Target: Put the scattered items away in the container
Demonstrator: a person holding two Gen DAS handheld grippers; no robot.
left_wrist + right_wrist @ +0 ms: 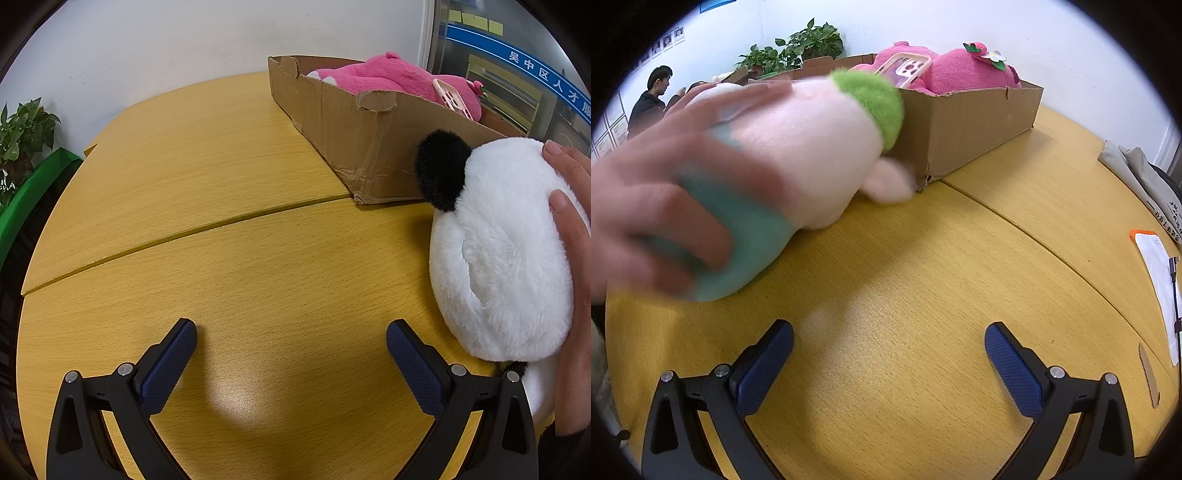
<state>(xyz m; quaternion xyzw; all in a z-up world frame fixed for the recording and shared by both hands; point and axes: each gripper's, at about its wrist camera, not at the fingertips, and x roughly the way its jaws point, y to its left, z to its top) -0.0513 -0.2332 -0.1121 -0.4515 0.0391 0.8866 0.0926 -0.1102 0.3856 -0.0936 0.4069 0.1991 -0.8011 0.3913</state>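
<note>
Left claw point(291, 332): fingers spread wide apart, nothing between the blue pads, hovering over the bare yellow wooden bench point(221, 184). Right claw point(889, 334): likewise spread wide and empty, above the same bench surface.

Container: a brown cardboard box point(354, 136) stands on the bench ahead of both claws, its walls torn and creased at the corners. Inside it lies a pink plush toy point(391, 75), with a pale pink perforated plastic item point(452, 96) resting on top of it. In the right wrist view the pink plush carries a strawberry-and-flower decoration, and the plastic item lies across its left part.

Items outside the container:
- A white plush toy with a black ear point(498, 251) sits on the bench just beside the near corner of the box, to the right of the left claw. A bare hand point(572, 258) presses on its right side.
- A plush toy in pale pink, teal and green point(798, 155) lies on the bench with its green end touching the box wall. A bare hand point(665, 192), motion-blurred, grips its teal end.

Surroundings: a potted plant point(22, 129) and a green ledge at the left edge of the left wrist view; papers point(1156, 280) on the bench at far right; a person point(652, 98) in dark clothing in the background.
</note>
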